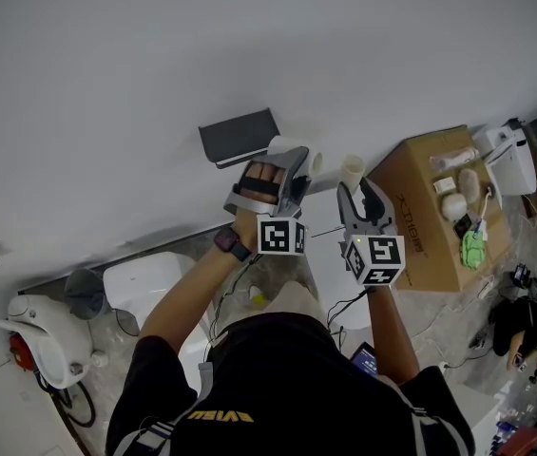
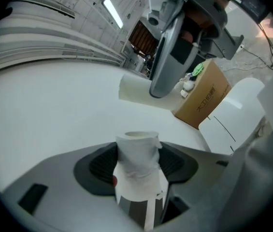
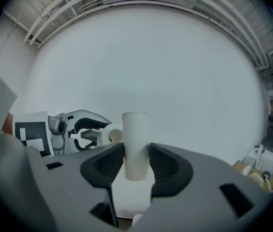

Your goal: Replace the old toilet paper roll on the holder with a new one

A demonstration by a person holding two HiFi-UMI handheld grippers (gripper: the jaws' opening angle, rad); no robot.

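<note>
My right gripper (image 3: 136, 162) clamps the bare core (image 3: 135, 134) and my left gripper (image 2: 137, 167) grips the new roll (image 2: 137, 148), so I judge it next needs seating on the holder (image 1: 239, 137) at upper centre.

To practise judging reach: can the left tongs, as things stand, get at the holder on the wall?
Probably yes. The left tongs, gripping the roll, are close beside the holder with nothing between them. The right tongs and their tube stand clear on the other side.
</note>
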